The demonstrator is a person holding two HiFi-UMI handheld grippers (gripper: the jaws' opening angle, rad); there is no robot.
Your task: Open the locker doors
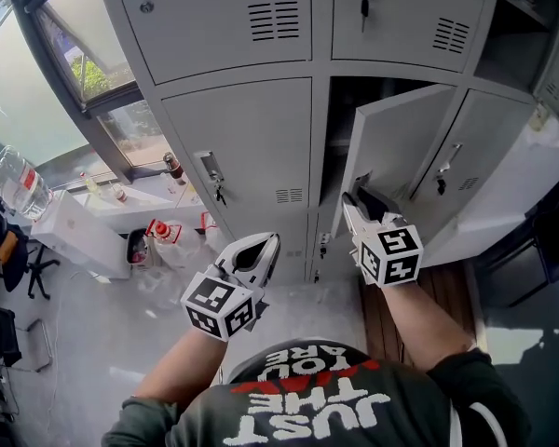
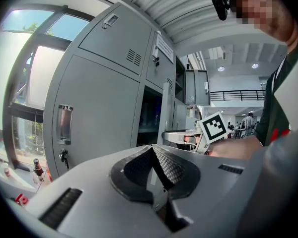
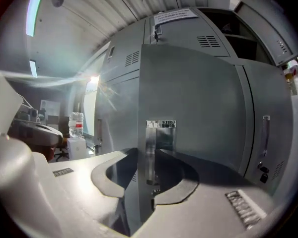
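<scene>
The middle locker door (image 1: pixel 402 140) stands partly open, with a dark compartment behind it. My right gripper (image 1: pixel 355 199) is at this door's free edge. In the right gripper view the grey door (image 3: pixel 193 108) runs edge-on between the jaws, and my right gripper (image 3: pixel 148 168) is closed on it just below a metal latch plate (image 3: pixel 160 124). The left locker door (image 1: pixel 238 147) is closed; its handle (image 1: pixel 210 170) has a key hanging from it. My left gripper (image 1: pixel 268 242) hangs free in front of that door, shut and empty, its pads (image 2: pixel 165 163) meeting.
The door to the right (image 1: pixel 484 156) is closed and has a handle. The upper locker doors (image 1: pixel 401 7) are closed; one at the top right stands open. A water bottle (image 1: pixel 14 182), a white box (image 1: pixel 74 231) and small bottles (image 1: pixel 163 231) sit by the window on the left.
</scene>
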